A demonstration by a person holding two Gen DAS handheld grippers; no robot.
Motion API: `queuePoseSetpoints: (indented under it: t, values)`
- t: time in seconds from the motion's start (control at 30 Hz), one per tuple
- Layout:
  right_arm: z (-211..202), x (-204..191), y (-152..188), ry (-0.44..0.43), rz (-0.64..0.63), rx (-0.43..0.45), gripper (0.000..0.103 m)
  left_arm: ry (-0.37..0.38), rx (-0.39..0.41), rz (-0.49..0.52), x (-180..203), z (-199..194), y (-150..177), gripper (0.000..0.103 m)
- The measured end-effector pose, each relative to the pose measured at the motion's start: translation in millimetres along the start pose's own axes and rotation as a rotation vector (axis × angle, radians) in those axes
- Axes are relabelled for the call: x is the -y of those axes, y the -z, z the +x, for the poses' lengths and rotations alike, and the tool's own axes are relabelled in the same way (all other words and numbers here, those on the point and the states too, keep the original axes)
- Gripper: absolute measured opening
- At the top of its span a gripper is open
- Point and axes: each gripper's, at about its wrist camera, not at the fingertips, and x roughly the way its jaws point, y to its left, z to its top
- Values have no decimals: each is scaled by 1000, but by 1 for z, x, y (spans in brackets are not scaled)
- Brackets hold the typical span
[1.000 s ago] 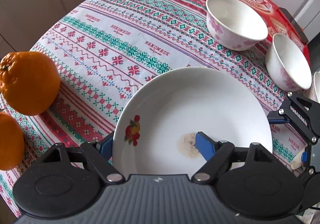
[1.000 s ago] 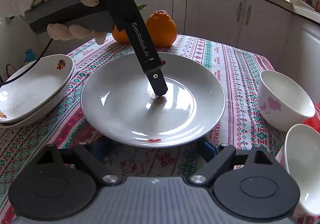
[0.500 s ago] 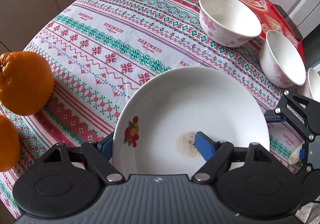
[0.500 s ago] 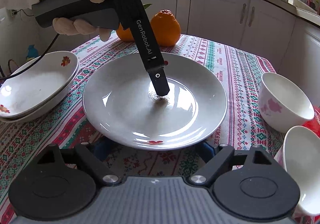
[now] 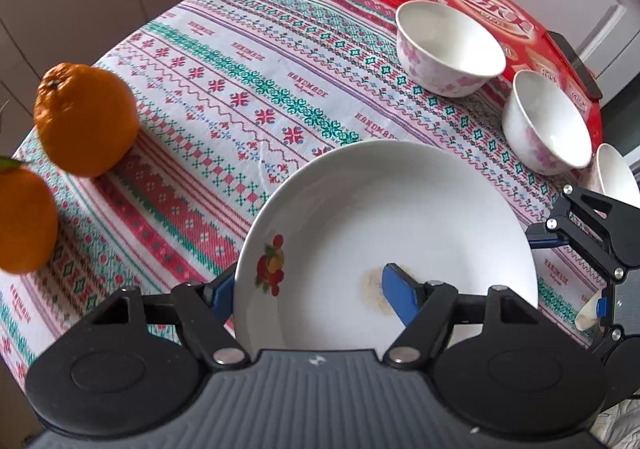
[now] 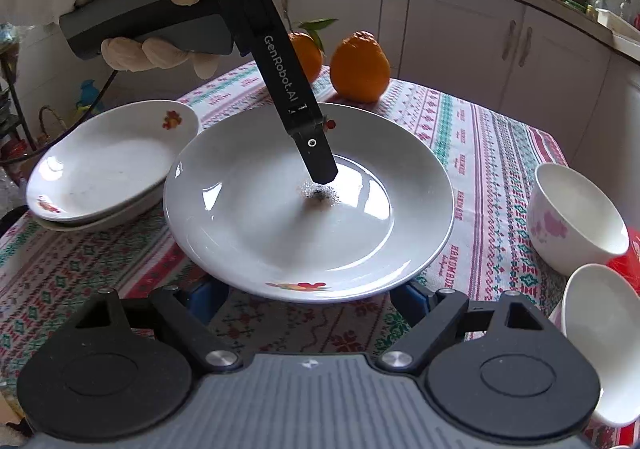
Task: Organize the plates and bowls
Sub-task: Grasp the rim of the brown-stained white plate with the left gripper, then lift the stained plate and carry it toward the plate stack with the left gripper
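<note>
A white plate (image 5: 392, 233) with a fruit print is held tilted above the tablecloth. My left gripper (image 5: 308, 291) is shut on its rim, one blue pad inside the dish, the other under it. In the right wrist view the same plate (image 6: 256, 233) hangs over the table with the left gripper's finger (image 6: 316, 157) pressed in its middle. My right gripper (image 6: 308, 299) is open, its fingers below the plate's near rim. A stack of two similar plates (image 6: 104, 165) lies at the left. Two floral bowls (image 5: 448, 47) (image 5: 546, 121) stand at the right.
Two oranges (image 5: 86, 117) (image 5: 22, 217) sit at the table's left edge. A red box (image 5: 472, 5) with a dark phone (image 5: 574, 63) lies behind the bowls. A third bowl's rim (image 5: 616, 173) shows far right. Kitchen cabinets (image 6: 460, 33) stand beyond the table.
The left gripper has lifted the plate higher off the table and toward the plate stack. The right gripper stays open below the near rim.
</note>
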Motion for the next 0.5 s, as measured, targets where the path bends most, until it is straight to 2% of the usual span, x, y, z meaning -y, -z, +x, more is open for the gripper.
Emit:
queuePoseSetpoints:
  t: [0.5]
  values:
    - [-27, -21, -11, -45, -101, 42, 91, -45, 83, -103, 3, -43, 37, 72]
